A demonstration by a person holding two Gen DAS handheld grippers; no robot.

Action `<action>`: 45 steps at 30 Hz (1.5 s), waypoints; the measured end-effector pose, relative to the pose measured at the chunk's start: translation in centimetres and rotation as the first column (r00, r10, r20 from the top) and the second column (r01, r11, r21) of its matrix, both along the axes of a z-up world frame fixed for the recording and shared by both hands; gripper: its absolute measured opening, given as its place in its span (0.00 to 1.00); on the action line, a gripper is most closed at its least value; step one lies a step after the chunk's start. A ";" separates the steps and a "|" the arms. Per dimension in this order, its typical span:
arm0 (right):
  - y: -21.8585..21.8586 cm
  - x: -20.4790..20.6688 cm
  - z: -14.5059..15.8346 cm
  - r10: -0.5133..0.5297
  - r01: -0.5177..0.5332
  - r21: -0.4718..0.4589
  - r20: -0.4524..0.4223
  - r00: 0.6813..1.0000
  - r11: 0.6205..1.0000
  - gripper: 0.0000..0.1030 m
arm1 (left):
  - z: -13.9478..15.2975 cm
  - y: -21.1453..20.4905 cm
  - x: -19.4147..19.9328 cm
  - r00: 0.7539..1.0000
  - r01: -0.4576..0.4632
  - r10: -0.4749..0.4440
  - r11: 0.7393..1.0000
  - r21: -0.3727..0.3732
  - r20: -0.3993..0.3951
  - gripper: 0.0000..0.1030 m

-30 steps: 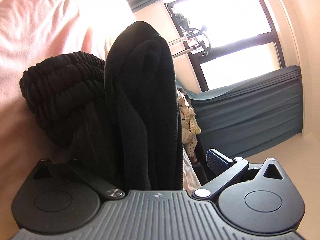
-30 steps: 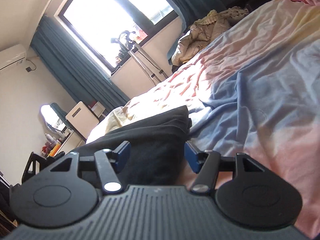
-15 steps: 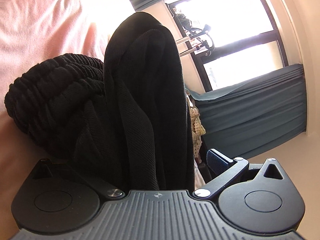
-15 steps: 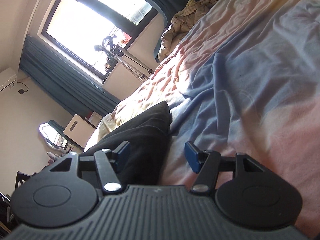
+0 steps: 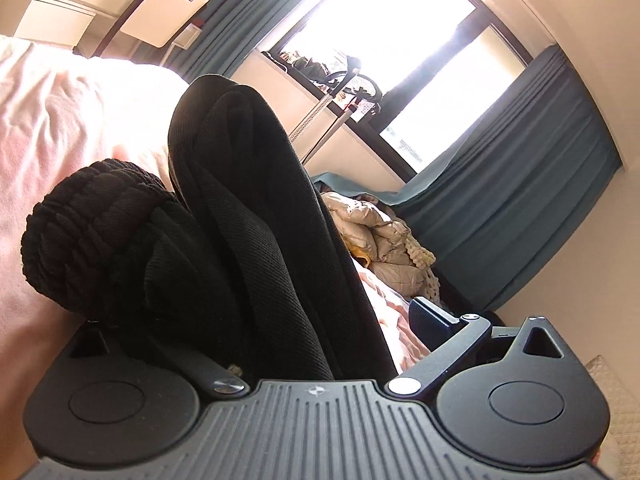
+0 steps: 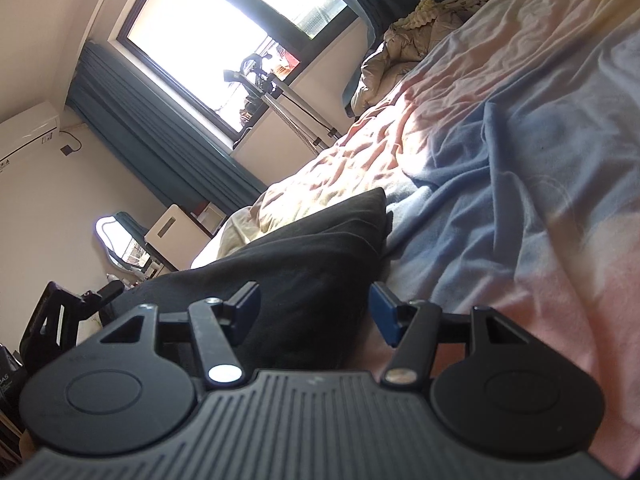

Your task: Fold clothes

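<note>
Left wrist view: left gripper [image 5: 256, 312], one finger [image 5: 430, 316] visible, the other buried under black garment [image 5: 248, 216]; cannot tell whether clamped. Garment bunched, ribbed waistband [image 5: 92, 220] beside pink bedding [image 5: 60, 112].
Right wrist view: right gripper [image 6: 314, 312], fingers apart, unclamped; garment edge [image 6: 304, 264] lies between them on the bed [image 6: 520, 160]. Window [image 6: 224, 36] beyond.

Almost nothing here is legible. At the far left edge of the right wrist view, low down, a dark box [image 6: 7, 384] carries pale letters that look like "DAS", cut off by the frame. The air conditioner [image 6: 28, 136] at upper left bears small dark label marks too tiny to read. The left wrist view shows no readable text.
</note>
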State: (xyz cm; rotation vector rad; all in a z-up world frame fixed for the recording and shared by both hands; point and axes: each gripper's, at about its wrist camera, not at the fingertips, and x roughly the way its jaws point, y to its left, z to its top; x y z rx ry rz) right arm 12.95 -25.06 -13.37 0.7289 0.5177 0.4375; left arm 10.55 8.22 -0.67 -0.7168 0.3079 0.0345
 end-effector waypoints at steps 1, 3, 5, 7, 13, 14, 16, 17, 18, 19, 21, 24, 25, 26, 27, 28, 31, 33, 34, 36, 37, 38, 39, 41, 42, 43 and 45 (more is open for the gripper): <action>0.3 0.1 0.0 -0.002 0.002 -0.025 0.004 1.000 1.000 0.60 | -0.3 -0.4 -0.9 1.000 0.005 -0.005 1.000 0.007 0.007 0.96; 0.7 0.4 -0.1 0.003 -0.003 -0.048 0.009 1.000 0.999 0.60 | -1.6 -1.1 -2.4 0.999 0.016 -0.017 1.000 0.012 0.027 0.96; 1.0 0.8 -0.4 0.011 -0.011 -0.043 0.005 1.000 0.999 0.60 | -2.2 -1.3 -4.6 0.999 0.030 -0.033 0.998 0.061 0.036 0.96; 1.3 1.3 -0.7 0.015 -0.015 -0.040 0.001 1.000 0.999 0.60 | -2.2 -1.8 -3.6 0.998 0.043 -0.048 0.993 0.108 0.047 0.96; 1.4 2.2 -1.9 0.027 -0.027 -0.014 -0.020 0.999 1.000 0.61 | -2.9 -3.8 -2.2 0.997 0.054 -0.065 0.978 0.202 0.049 0.96; 1.4 2.3 -2.1 0.028 -0.028 -0.005 -0.024 0.999 1.000 0.61 | -3.0 -3.9 -2.2 0.996 0.055 -0.067 0.977 0.207 0.053 0.96; 1.3 2.5 -2.2 0.028 -0.027 0.012 -0.029 0.999 1.000 0.61 | -3.1 -3.8 -2.1 0.996 0.058 -0.071 0.979 0.196 0.061 0.96; 1.2 2.6 -2.2 0.027 -0.026 0.019 -0.033 0.999 0.999 0.61 | -3.2 -3.5 -2.6 0.996 0.058 -0.070 0.983 0.173 0.063 0.96; 1.2 2.7 -2.3 0.025 -0.024 0.027 -0.038 0.999 0.999 0.62 | -3.3 -3.0 -2.8 0.996 0.055 -0.064 0.987 0.153 0.055 0.96; 1.1 2.8 -2.3 0.024 -0.022 0.035 -0.046 0.999 0.999 0.62 | -3.4 -2.6 -3.1 0.997 0.052 -0.058 0.990 0.133 0.046 0.96; 1.0 3.0 -2.1 0.016 -0.014 0.048 -0.060 0.998 0.999 0.62 | -4.0 -0.8 -2.5 1.000 0.024 -0.023 0.999 0.045 -0.009 0.97; 1.2 3.4 -1.6 0.014 -0.010 0.053 -0.073 0.997 0.999 0.62 | -5.8 3.3 -1.4 0.995 -0.042 0.024 0.980 -0.197 -0.092 0.97; 1.3 3.6 -1.5 0.015 -0.011 0.053 -0.083 0.996 0.999 0.63 | -6.8 4.5 -0.9 0.993 -0.063 0.030 0.958 -0.280 -0.118 0.97; 1.4 3.9 -1.4 0.019 -0.014 0.057 -0.089 0.996 0.998 0.63 | -7.7 5.8 -0.4 0.989 -0.085 0.034 0.929 -0.361 -0.145 0.97; 1.5 4.1 -1.3 0.022 -0.016 0.059 -0.098 0.995 0.998 0.63 | -8.7 7.1 0.1 0.985 -0.109 0.036 0.892 -0.439 -0.171 0.97; 1.8 4.3 -1.2 0.022 -0.016 0.055 -0.111 0.994 0.998 0.63 | -9.6 8.1 0.4 0.983 -0.124 0.034 0.848 -0.515 -0.180 0.97; 2.7 4.8 -0.6 0.021 -0.017 0.028 -0.122 0.992 0.999 0.70 | -10.9 9.5 0.8 0.981 -0.153 0.039 0.755 -0.637 -0.189 0.97; 3.2 5.2 -0.4 0.018 -0.018 0.005 -0.125 0.992 1.000 0.72 | -10.9 9.5 1.2 0.979 -0.157 0.032 0.752 -0.640 -0.203 0.97; 3.3 5.5 -0.4 0.012 -0.013 -0.004 -0.134 0.991 1.000 0.72 | -10.8 9.4 1.3 0.976 -0.160 0.029 0.765 -0.624 -0.214 0.97; 3.6 6.1 -0.7 -0.010 0.008 -0.015 -0.149 0.989 1.000 0.70 | -10.6 9.1 1.5 0.972 -0.166 0.028 0.786 -0.595 -0.235 0.91; 3.7 6.3 -0.9 -0.022 0.019 -0.020 -0.155 0.988 1.000 0.70 | -10.6 9.0 1.5 0.969 -0.175 0.035 0.794 -0.582 -0.243 0.87; 4.0 6.5 -1.1 -0.034 0.030 -0.025 -0.156 0.987 0.999 0.70 | -10.6 8.8 1.4 0.967 -0.184 0.043 0.802 -0.569 -0.252 0.84; 4.3 6.6 -1.2 -0.045 0.041 -0.032 -0.149 0.988 0.999 0.71 | -10.7 8.8 1.2 0.966 -0.190 0.051 0.802 -0.566 -0.253 0.78; 5.3 6.8 -1.3 -0.057 0.048 -0.078 -0.122 0.991 0.996 0.68 | -10.9 8.7 0.8 0.965 -0.203 0.067 0.803 -0.560 -0.254 0.68; 5.7 6.7 -1.1 -0.060 0.049 -0.107 -0.103 0.993 0.993 0.62 | -11.0 8.7 0.5 0.964 -0.210 0.075 0.803 -0.557 -0.255 0.62; 5.9 6.5 -0.9 -0.060 0.049 -0.126 -0.081 0.995 0.991 0.53 | -11.0 8.6 0.4 0.965 -0.210 0.079 0.805 -0.554 -0.251 0.56; 5.9 6.0 -0.1 -0.049 0.044 -0.137 -0.034 0.998 0.990 0.32 | -10.6 8.1 0.3 0.966 -0.207 0.090 0.826 -0.524 -0.241 0.50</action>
